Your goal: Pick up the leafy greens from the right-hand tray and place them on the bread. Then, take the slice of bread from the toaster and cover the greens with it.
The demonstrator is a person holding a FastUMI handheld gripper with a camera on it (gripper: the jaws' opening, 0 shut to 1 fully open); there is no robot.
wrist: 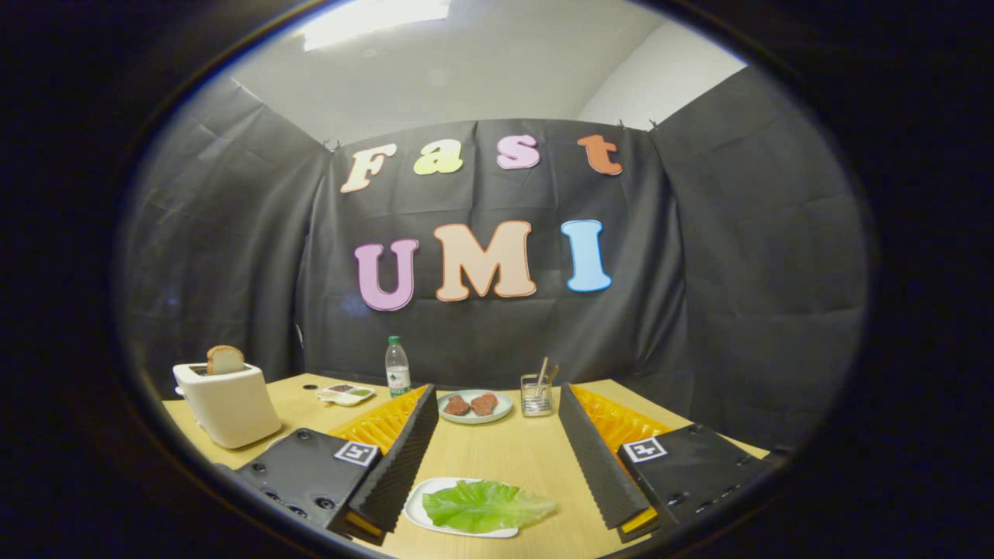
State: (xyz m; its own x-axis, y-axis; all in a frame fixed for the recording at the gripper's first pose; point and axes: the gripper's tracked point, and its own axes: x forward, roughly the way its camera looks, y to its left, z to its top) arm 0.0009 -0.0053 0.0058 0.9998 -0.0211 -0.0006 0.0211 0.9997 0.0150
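A green lettuce leaf (485, 506) lies on a white plate (419, 497) on the wooden table, low between my two fingers near their bases. My gripper (495, 390) is open wide, hovering above the table, with nothing held. Beyond the fingertips a pale round plate (505, 407) carries two brown pieces (470, 404); I cannot tell whether bread lies under them. Off to the left past the left finger (400, 458), a white toaster (229, 404) stands with a slice of toast (224, 359) sticking up from its slot.
A clear bottle with a green cap (397, 367) stands at the back of the table. A glass holding sticks (536, 394) sits beside the round plate. A small divided sauce dish (345, 394) lies between toaster and bottle. Black cloth walls close in the table.
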